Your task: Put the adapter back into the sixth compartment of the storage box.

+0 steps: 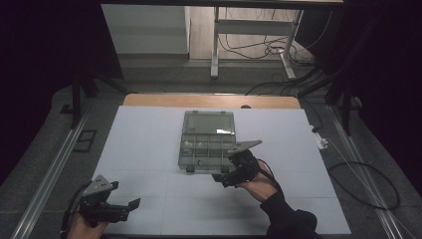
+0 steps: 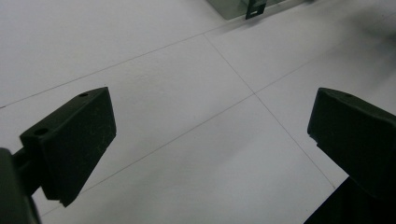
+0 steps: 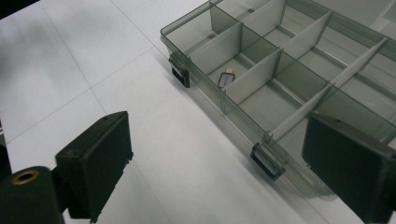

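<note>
Compartment box (image 1: 207, 142) sits open at frame centre on the white surface (image 1: 144, 144), lid laid back toward the top. Small flat part (image 3: 227, 77) lies in a near-row compartment. Right tongs (image 1: 226, 174) at the box's lower right edge, jaws wide apart, gripping nothing. Left tongs (image 1: 130, 204) lower left, well apart from the box, spread wide and holding nothing.

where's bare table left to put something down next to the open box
Bare: the white table left of the compartment box, running down to the left gripper; also the strip right of the box to the table's edge. Crowded: the box's near right corner, where the open right gripper hovers.
</note>
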